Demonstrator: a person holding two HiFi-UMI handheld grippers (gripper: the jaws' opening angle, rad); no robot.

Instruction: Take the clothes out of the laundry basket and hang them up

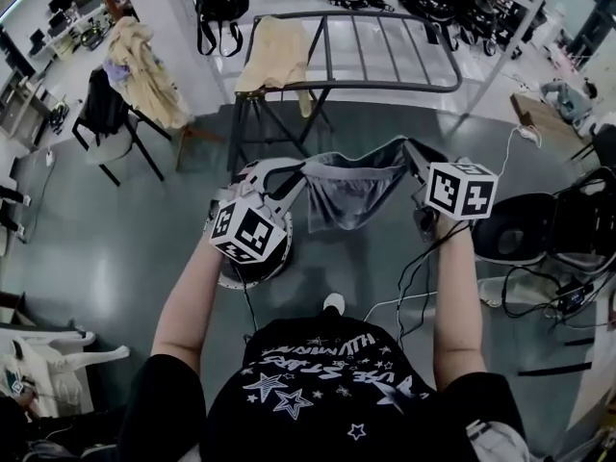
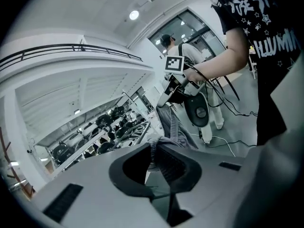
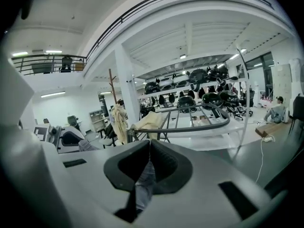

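Garment [image 1: 351, 192] hangs stretched left to right between left gripper [image 1: 294, 169] and right gripper [image 1: 412, 150], both sets of fingers pinched shut on its top corners. The rack [image 1: 385, 83] stands just beyond, its near rail parallel to the garment.

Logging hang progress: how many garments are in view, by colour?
Grey cloth garment: 1
Pale yellow cloth garments: 2 (one on the grey metal drying rack, one on the black chair)
Total: 3
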